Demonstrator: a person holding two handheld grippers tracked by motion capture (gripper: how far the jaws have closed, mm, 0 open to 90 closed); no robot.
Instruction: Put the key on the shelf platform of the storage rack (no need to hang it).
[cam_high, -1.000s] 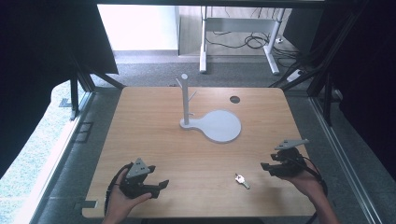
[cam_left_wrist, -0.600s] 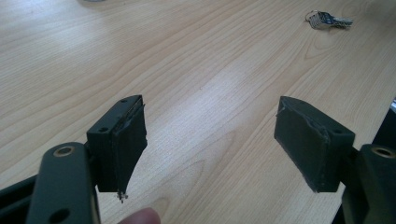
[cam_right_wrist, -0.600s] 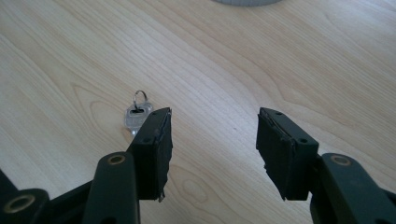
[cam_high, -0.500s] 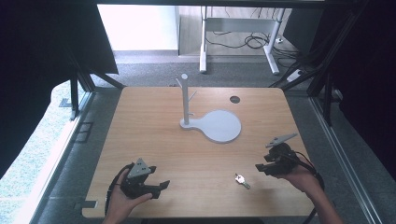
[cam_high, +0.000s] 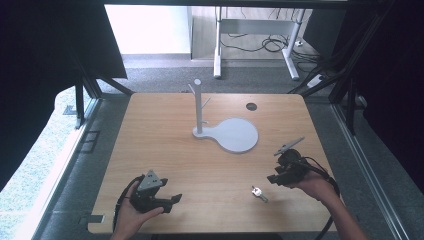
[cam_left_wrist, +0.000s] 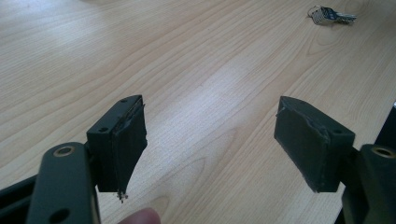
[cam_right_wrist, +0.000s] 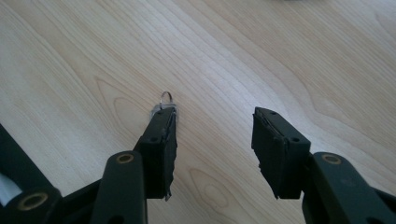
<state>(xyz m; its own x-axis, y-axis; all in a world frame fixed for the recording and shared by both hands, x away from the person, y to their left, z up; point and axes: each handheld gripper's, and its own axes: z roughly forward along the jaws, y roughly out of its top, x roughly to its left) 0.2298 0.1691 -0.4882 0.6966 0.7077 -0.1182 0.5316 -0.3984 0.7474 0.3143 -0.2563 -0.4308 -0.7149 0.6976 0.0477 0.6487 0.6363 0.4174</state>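
A small bunch of keys (cam_high: 259, 193) on a ring lies flat on the wooden table (cam_high: 165, 145) near its front right. My right gripper (cam_high: 273, 179) hovers just right of the keys, open, and its jaws have just been closing with nothing between them. In the right gripper view (cam_right_wrist: 215, 116) the key ring (cam_right_wrist: 166, 99) peeks out past the tip of the left jaw, which hides the rest of the keys. My left gripper (cam_high: 173, 201) rests open at the front left; in its own view (cam_left_wrist: 212, 112) the keys (cam_left_wrist: 330, 15) lie far off.
A grey stand (cam_high: 198, 107) with short pegs rises from a flat round-ended base (cam_high: 235, 135) at mid-table. A dark round hole (cam_high: 251, 106) sits behind it. A white desk frame and cables (cam_high: 260, 45) stand on the floor beyond the table.
The right hand has carried its gripper left and toward the keys, and its jaws look narrower. The left gripper has stayed where it was.
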